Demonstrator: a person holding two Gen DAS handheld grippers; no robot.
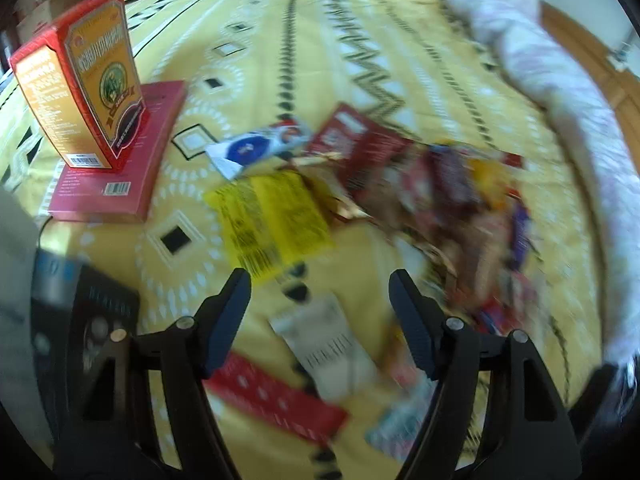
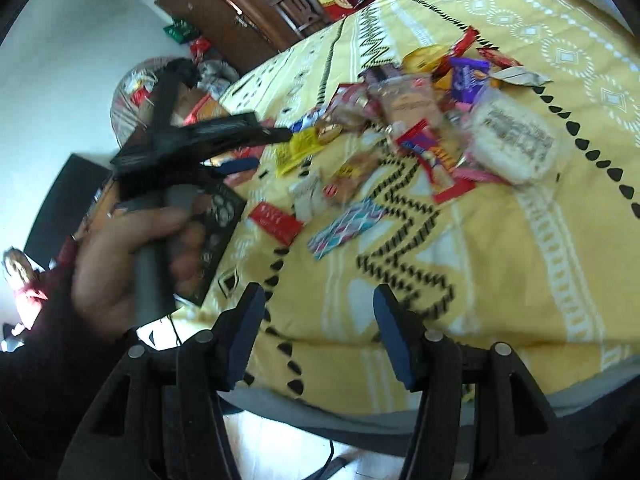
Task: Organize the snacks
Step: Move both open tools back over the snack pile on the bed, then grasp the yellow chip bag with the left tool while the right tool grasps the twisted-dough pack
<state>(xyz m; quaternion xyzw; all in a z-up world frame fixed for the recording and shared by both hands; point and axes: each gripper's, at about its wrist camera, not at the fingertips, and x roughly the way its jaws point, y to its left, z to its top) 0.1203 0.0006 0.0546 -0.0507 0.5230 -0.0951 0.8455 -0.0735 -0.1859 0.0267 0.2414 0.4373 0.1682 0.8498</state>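
Observation:
Many snack packets lie in a heap (image 1: 448, 200) on a yellow patterned bedspread (image 1: 360, 40). A yellow packet (image 1: 272, 220), a white-and-blue packet (image 1: 260, 148), a white packet (image 1: 328, 348) and a flat red packet (image 1: 276, 396) lie loose near it. My left gripper (image 1: 320, 292) is open and empty, above the white packet. My right gripper (image 2: 318, 308) is open and empty over the near edge of the bed, short of the heap (image 2: 420, 120). The left gripper (image 2: 272, 136) and the hand holding it (image 2: 132, 256) show in the right wrist view.
An upright orange-red box (image 1: 88, 80) stands on a flat pink-red box (image 1: 120, 160) at the left. A black box (image 1: 84, 320) lies at the near left. A rolled white blanket (image 1: 560, 100) runs along the right. Wooden furniture (image 2: 224, 12) stands beyond the bed.

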